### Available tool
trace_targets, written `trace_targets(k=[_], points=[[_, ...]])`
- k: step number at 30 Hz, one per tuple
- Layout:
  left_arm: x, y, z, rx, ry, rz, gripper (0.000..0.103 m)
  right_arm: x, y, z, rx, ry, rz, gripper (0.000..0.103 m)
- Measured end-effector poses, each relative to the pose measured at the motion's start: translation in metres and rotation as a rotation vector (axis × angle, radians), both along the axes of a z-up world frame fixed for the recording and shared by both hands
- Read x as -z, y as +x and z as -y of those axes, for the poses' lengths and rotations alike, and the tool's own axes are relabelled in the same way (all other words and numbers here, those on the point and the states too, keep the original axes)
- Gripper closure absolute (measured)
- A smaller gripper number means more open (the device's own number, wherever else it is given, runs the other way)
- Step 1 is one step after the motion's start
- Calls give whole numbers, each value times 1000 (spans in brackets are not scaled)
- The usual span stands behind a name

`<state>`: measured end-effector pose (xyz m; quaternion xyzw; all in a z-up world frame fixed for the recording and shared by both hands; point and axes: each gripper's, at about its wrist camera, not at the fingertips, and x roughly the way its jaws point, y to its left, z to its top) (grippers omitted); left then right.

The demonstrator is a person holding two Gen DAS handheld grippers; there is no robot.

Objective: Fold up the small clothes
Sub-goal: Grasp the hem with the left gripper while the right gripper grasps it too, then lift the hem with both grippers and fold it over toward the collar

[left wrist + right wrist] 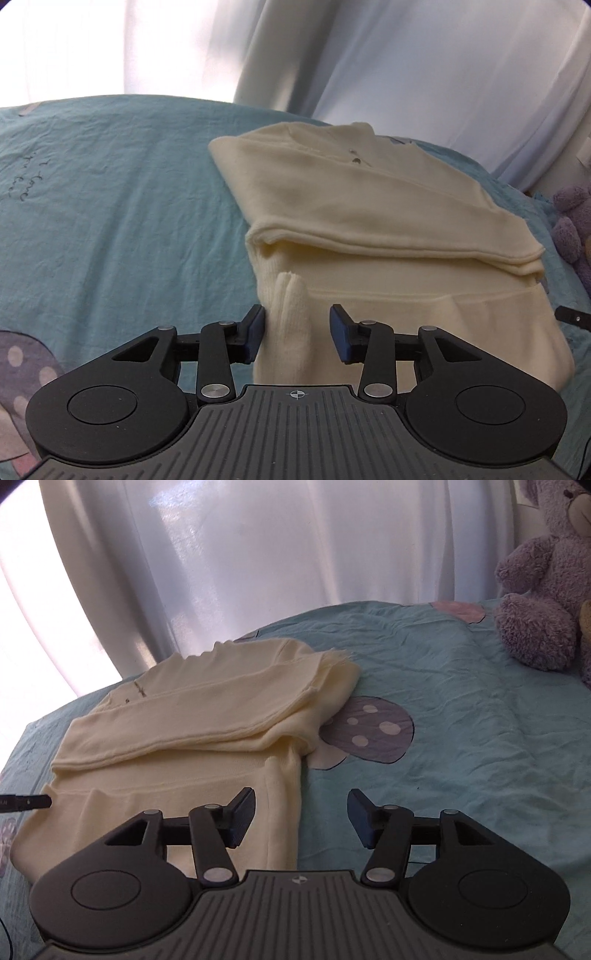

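A cream knitted garment point(369, 206) lies folded on a teal bed sheet point(129, 203), its upper half doubled over the lower. My left gripper point(297, 332) is open at the garment's near left corner; a raised ridge of cream fabric stands between the blue pads, and the right pad is clear of it. In the right wrist view the same garment point(177, 723) lies to the left. My right gripper point(301, 818) is open over its near right edge, one finger above fabric, the other above bare sheet point(461, 738). Nothing is pinched there.
A purple plush toy point(543, 583) sits on the bed at the far right. White curtains point(258, 554) hang behind the bed. A mushroom print point(369, 734) marks the sheet beside the garment's right side. The sheet left of the garment is wrinkled.
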<state>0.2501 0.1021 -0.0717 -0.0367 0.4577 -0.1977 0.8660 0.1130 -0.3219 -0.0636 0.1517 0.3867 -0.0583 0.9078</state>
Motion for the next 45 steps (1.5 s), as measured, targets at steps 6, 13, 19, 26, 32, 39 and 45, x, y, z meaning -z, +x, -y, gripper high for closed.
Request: trace_targets(k=[6,13,19,26,32,39,45], points=[[-4,-3,7,-15,53,23,89,12,12,-11,-81,-33,-15,73],[-15,-14,11,-26,99,66,91,8,13,-32,-130,-146,5,95],[-26,-24,21,-5,96,117,91,1,9,-35,-158,-133,47,96],[-8,-19,34,47,115,59,79,17,18,-32,-159,-97,-17,94],[-14,-23,36,52,147,105,94,13,18,-31,-178,-104,3,97],[-81,-18,25,28,105,299,94,-33,19,-25,-165,-98,173,98],[-81,42,48,-12,145,355,94,-46,66,-9,-91,-141,250,98]])
